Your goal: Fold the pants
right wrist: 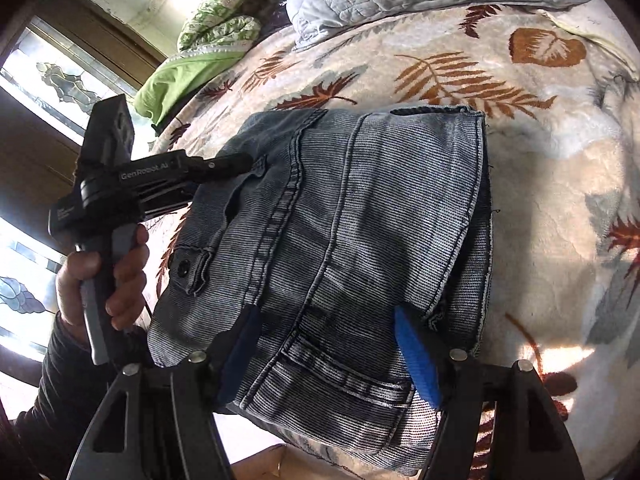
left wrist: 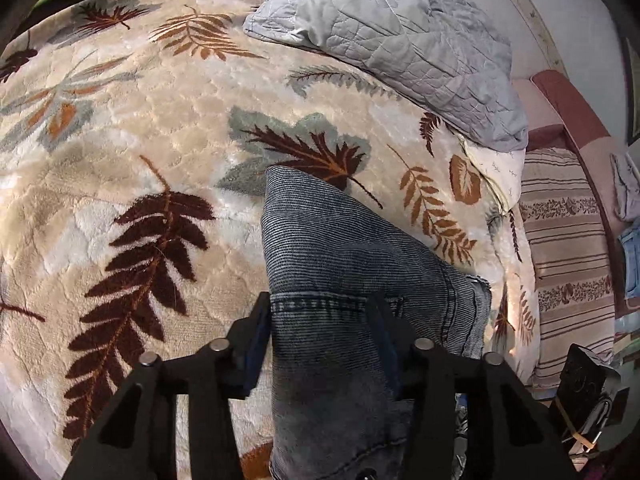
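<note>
The pants are grey-blue denim jeans [right wrist: 360,216], folded into a thick bundle on the leaf-patterned blanket [right wrist: 540,168]. My right gripper [right wrist: 324,332] stands open with its blue pads either side of the waistband end; the denim lies between the jaws. My left gripper [left wrist: 318,312] straddles the bundle's hem edge [left wrist: 340,248], its jaws wide with fabric between them, not pressed shut. The left gripper also shows in the right wrist view [right wrist: 236,164], held by a hand at the bundle's left side.
A grey quilted pillow [left wrist: 400,36] lies at the head of the bed. A green cloth [right wrist: 192,72] is bunched at the far corner. A striped cushion [left wrist: 568,248] sits beside the bed. A window [right wrist: 52,80] is to the left.
</note>
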